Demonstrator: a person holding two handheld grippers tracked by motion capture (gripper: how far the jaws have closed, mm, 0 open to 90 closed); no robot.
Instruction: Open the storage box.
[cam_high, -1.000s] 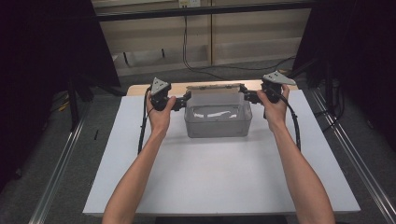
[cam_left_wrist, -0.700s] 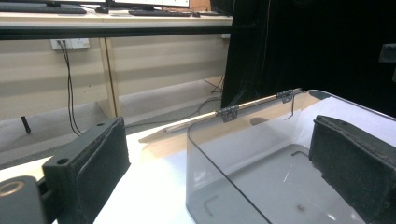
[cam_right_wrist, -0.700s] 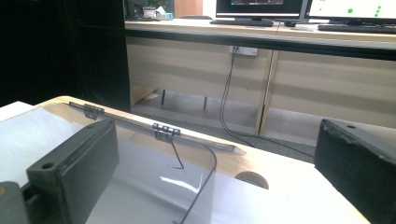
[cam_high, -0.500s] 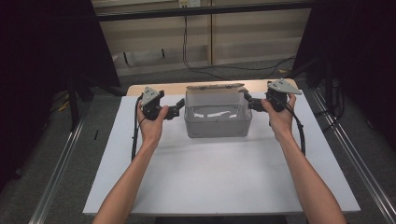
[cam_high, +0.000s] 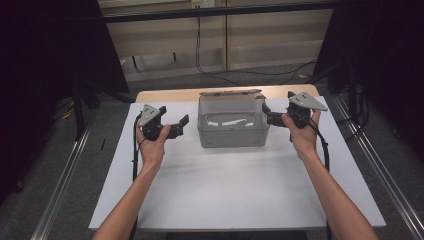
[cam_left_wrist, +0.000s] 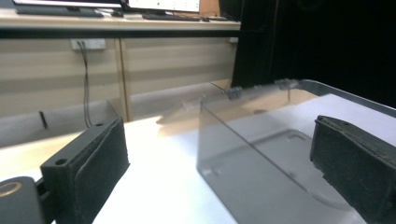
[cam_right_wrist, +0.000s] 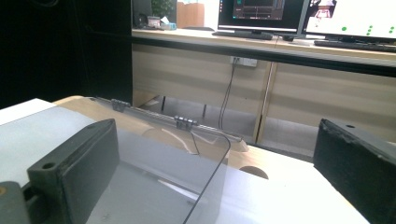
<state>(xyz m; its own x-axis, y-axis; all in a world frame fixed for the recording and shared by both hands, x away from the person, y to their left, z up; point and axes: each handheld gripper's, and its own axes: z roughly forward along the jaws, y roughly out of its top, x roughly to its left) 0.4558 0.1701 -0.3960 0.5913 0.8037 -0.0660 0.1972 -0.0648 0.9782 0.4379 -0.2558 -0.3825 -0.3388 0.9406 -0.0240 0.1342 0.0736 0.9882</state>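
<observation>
The left gripper (cam_high: 181, 126) and the right gripper (cam_high: 266, 113) both stand wide, holding nothing, one on each side of the clear plastic box (cam_high: 232, 131). The box sits toward the far middle of the white table (cam_high: 225, 190), lid hinged back, long axis running left to right. The right gripper is just beside its right end; the left hangs a little farther off.
</observation>
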